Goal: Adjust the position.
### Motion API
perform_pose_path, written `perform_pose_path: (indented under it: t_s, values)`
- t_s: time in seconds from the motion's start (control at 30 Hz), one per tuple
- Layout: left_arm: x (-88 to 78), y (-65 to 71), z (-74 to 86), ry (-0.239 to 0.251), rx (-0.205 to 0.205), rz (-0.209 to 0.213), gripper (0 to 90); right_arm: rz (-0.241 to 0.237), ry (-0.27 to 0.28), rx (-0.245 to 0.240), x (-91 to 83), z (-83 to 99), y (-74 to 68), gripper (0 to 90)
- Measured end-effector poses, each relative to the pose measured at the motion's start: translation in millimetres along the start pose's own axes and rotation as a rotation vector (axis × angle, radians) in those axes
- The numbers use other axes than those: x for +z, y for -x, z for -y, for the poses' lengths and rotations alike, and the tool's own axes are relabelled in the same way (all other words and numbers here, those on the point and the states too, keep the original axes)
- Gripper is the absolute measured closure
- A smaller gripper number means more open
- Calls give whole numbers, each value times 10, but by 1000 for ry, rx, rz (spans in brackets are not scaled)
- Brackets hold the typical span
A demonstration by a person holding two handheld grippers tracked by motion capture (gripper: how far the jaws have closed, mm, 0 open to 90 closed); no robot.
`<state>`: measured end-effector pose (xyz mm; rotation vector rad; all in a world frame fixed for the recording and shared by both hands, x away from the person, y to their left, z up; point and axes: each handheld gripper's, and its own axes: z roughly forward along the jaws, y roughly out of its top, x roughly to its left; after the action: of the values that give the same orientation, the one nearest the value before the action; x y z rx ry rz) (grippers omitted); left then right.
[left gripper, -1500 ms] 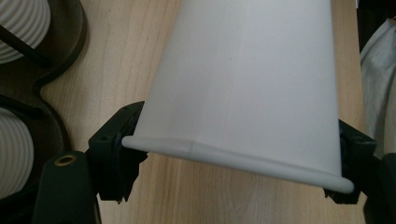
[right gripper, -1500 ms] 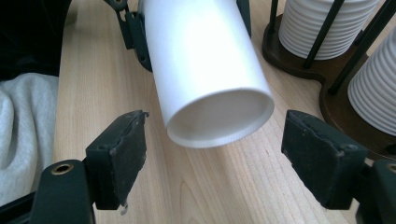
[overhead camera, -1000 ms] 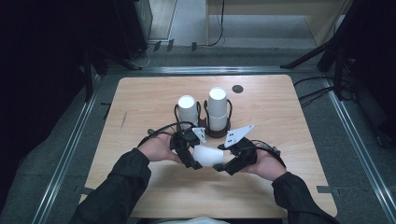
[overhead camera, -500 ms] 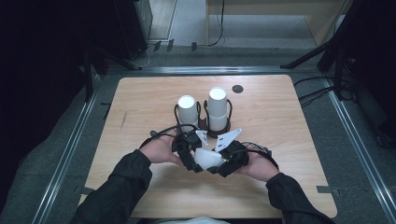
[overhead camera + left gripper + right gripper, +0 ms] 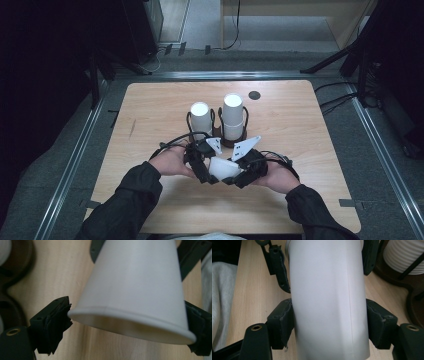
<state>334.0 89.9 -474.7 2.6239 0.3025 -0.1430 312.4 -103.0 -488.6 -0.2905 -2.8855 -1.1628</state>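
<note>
A white paper cup [image 5: 223, 168] hangs just above the front middle of the table, held between both hands. In the right gripper view the cup's wall [image 5: 329, 302] stands between the two pads, which press on it from both sides. The jaws of my right gripper [image 5: 329, 322] [image 5: 239, 176] have just been closing on it. In the left gripper view the cup's wide rim [image 5: 130, 322] spans the gap of my left gripper [image 5: 127, 330] [image 5: 207, 172]. Its jaws have just been opening, and the pads sit right at the rim's two ends.
Two white cup stacks [image 5: 201, 117] [image 5: 233, 115] stand in a black wire holder [image 5: 220, 137] just behind the hands. The ribbed stack [image 5: 404, 255] is close to the right gripper. A dark round spot [image 5: 254, 95] marks the wooden table [image 5: 310, 130] farther back.
The right gripper's jaws have closed in on the cup. The two hands have drawn slightly closer together. The cup has stayed in place.
</note>
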Motion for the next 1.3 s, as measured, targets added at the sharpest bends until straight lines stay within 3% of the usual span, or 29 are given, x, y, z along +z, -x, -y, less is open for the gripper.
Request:
perform_pose_path:
  t_s: [0.07, 0.17, 0.33, 0.5, 0.73, 0.83, 0.93, 1.17, 1.3]
  values:
    - [-34, -26, 15, 28, -22, 8, 10, 1, 13, 9, -29, 0, 12, 307]
    - [-92, -37, 44, 73, -24, 35, 10, 2, 35, 17, -73, 6, 31, 306]
    - [-171, -38, 77, 136, -53, 22, 10, -1, 67, 26, -136, -2, 41, 306]
    - [-230, -47, 126, 186, -84, 40, 11, 3, 105, 24, -197, -36, 60, 306]
    - [-333, -29, 200, 268, -116, 9, 11, -9, 165, 45, -281, -78, 100, 306]
    - [-372, -27, 239, 311, -144, 17, 11, -12, 175, 45, -308, -92, 115, 306]
    - [-399, 4, 254, 346, -177, 36, 12, -23, 186, 44, -328, -119, 133, 305]
    - [-453, 98, 251, 416, -193, 14, 15, -77, 237, 47, -325, -198, 166, 305]
    - [-494, 116, 279, 450, -200, 12, 72, -97, 238, 39, -289, -226, 170, 305]
